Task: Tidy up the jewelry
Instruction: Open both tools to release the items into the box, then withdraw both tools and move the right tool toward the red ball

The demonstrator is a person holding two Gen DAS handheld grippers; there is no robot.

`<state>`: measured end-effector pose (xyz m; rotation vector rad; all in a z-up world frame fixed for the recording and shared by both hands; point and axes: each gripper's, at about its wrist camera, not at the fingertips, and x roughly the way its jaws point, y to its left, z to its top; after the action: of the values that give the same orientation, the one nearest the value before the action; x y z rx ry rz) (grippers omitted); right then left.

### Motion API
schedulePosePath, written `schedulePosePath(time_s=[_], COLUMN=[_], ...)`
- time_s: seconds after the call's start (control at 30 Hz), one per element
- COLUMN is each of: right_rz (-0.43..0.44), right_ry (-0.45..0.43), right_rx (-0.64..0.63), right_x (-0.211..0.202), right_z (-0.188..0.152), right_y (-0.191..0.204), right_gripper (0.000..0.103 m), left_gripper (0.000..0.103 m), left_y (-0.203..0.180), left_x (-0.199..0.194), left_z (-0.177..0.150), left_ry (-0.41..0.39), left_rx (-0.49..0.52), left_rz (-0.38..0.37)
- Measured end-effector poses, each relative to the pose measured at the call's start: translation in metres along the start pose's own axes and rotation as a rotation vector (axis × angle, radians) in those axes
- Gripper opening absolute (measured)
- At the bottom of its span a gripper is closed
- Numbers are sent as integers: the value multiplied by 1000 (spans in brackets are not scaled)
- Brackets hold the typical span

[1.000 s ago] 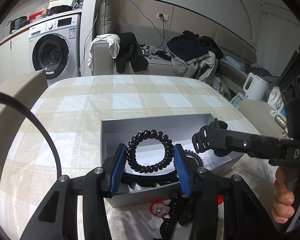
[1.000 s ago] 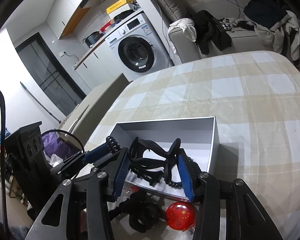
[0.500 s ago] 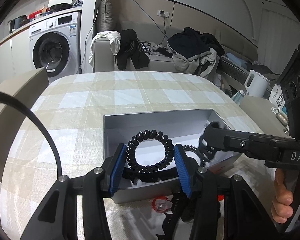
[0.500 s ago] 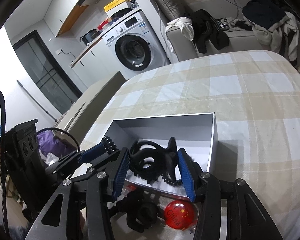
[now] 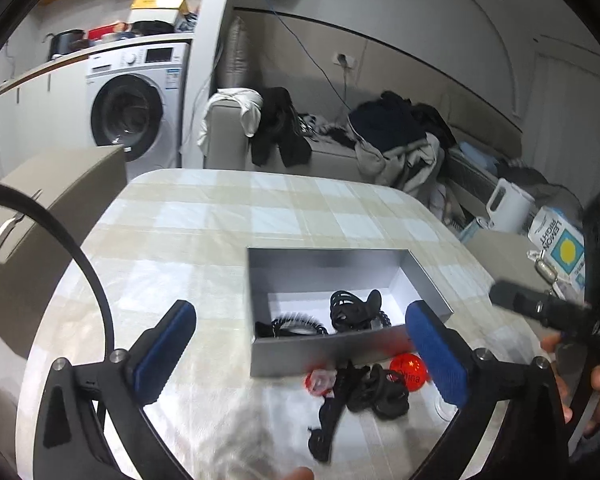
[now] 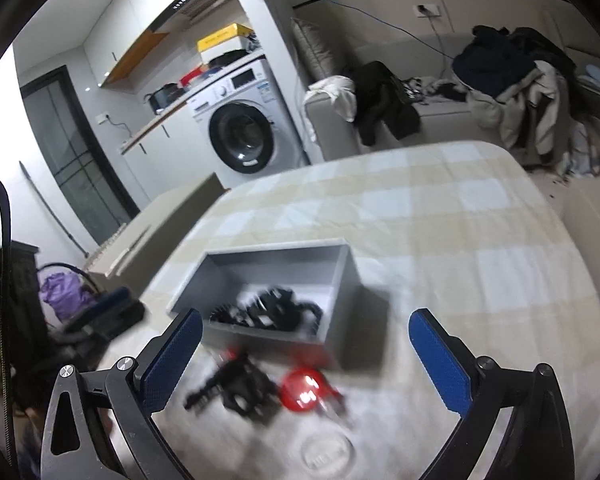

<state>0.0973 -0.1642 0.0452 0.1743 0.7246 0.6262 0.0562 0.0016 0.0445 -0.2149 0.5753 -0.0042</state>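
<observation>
Both tongs, left (image 5: 300, 354) and right (image 6: 305, 354), spread, nothing pinched. Checked tablecloth (image 5: 204, 236) beneath; grey box (image 5: 340, 350) ahead of them, washing machine (image 5: 134, 108) far beyond

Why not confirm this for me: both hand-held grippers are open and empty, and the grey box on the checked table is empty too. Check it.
Not quite. The box is not empty: the left wrist view shows a black coil tie and a black claw clip lying inside. The rest holds: the left hand-held gripper and right hand-held gripper are open and empty.

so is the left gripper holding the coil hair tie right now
No, the left gripper is open and empty, and the black coil hair tie lies inside the grey box.
</observation>
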Motion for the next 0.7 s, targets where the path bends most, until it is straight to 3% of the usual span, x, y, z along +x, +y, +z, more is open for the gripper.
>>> schedulePosePath(time_s=[0.23, 0.47, 0.7], right_rz=[-35, 9, 24], right_ry=[96, 123, 171], right_rx=[53, 59, 39], right_x=[-5, -12, -7], right_z=[-34, -53, -62], right_y=[-19, -19, -13], right_gripper=[103, 103, 91], left_gripper=[102, 102, 102], left_y=[2, -3, -7], left_x=[-2, 1, 1], left_z=[-25, -39, -50], left_ry=[51, 92, 115], left_rx=[-8, 9, 18], left_rz=[18, 27, 34])
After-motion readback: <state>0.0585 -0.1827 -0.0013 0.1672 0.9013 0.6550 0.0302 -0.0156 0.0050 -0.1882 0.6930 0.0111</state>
